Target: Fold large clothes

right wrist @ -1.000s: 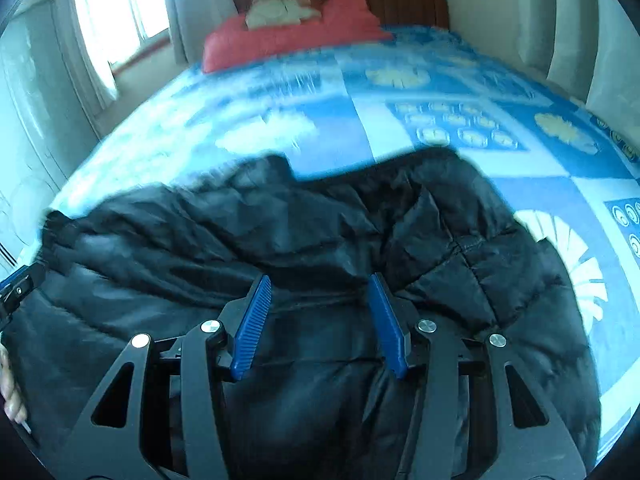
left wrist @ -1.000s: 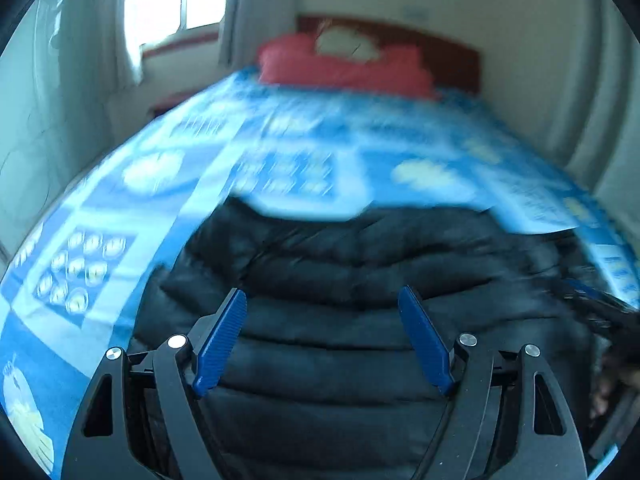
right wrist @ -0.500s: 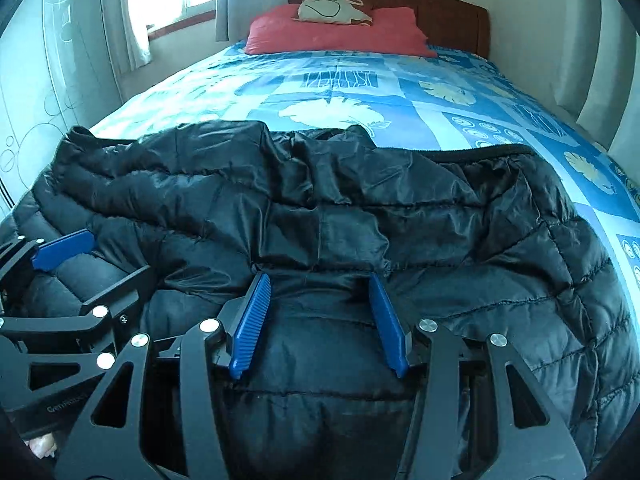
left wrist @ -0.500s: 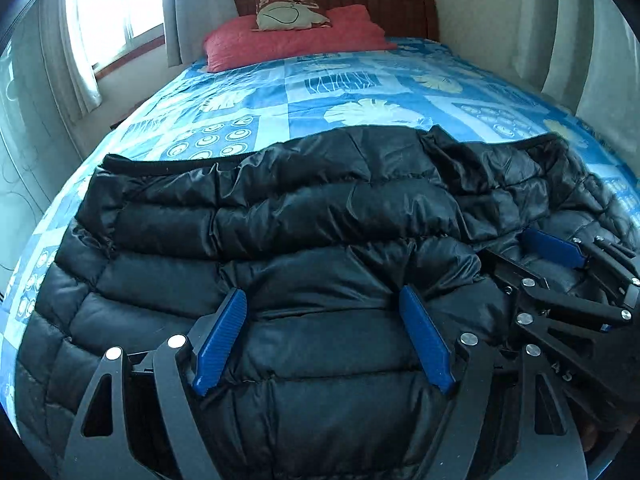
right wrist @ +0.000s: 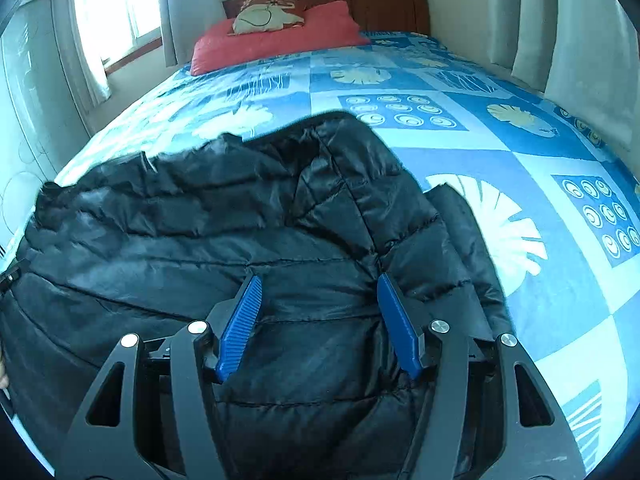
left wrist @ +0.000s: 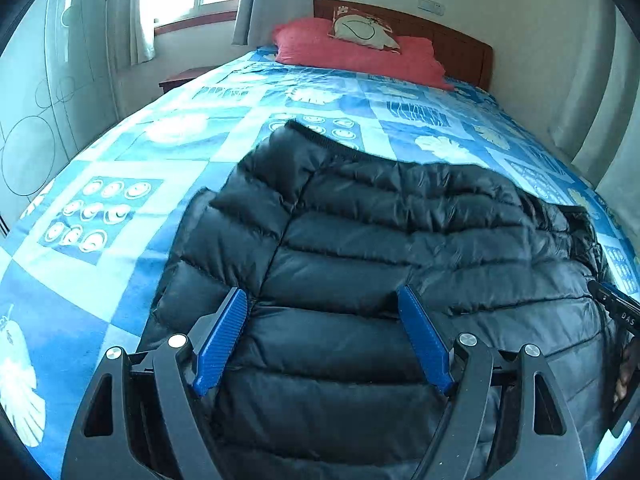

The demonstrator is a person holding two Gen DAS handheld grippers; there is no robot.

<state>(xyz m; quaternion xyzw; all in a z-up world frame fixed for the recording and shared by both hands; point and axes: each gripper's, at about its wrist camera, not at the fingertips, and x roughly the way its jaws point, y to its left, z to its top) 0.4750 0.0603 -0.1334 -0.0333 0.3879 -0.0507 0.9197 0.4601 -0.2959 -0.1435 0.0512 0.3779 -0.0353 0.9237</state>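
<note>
Both tongs stand spread wide with nothing between their blue pads: the left tongs (left wrist: 324, 312) and right tongs (right wrist: 318, 300) hover just over the black puffer jacket (left wrist: 380, 264), which lies on the bed (left wrist: 168, 148) ahead of them. Its near hem is hidden behind the tong frames; sleeves seem tucked under, hard to tell.

The quilted jacket (left wrist: 380, 272) is glossy black. The bedspread (right wrist: 460, 148) is a patchwork of blue and pale squares printed with white leaves and rings. The pillow (left wrist: 352, 52) is red, its small cushion (right wrist: 266, 20) cream, the headboard (right wrist: 360, 0) brown. Each hand-held gripper's pads (left wrist: 222, 336) are blue on black frames.
</note>
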